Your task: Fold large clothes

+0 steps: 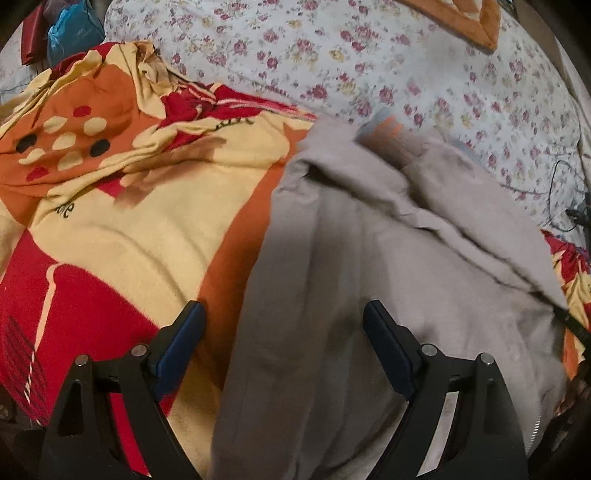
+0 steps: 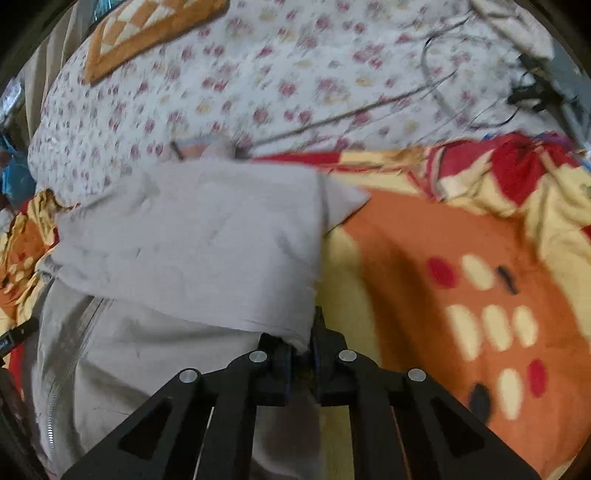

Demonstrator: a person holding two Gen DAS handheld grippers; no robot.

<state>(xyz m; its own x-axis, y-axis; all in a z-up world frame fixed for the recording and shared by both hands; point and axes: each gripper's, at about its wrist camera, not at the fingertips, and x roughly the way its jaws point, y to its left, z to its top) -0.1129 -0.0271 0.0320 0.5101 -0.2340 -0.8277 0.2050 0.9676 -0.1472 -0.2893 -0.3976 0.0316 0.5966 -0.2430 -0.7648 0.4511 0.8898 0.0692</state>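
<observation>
A large grey zip-up garment (image 1: 388, 266) lies on a red, orange and cream blanket (image 1: 122, 206). My left gripper (image 1: 284, 328) hovers over the garment's left edge with its jaws wide apart and nothing between the blue pads (image 1: 177, 350). In the right wrist view the same grey garment (image 2: 192, 236) has a flap folded over its body, with the zip (image 2: 51, 417) at lower left. My right gripper (image 2: 303, 343) is shut on the right edge of that folded flap, and grey cloth shows pinched between its fingers.
Beyond the garment spreads a white floral bedspread (image 1: 332, 55) with an orange patterned cushion (image 1: 469, 22) on it. Thin cables (image 2: 436, 74) and a black clip (image 2: 532, 92) lie at the far right. Blue and dark red bags (image 1: 70, 29) sit at the far left.
</observation>
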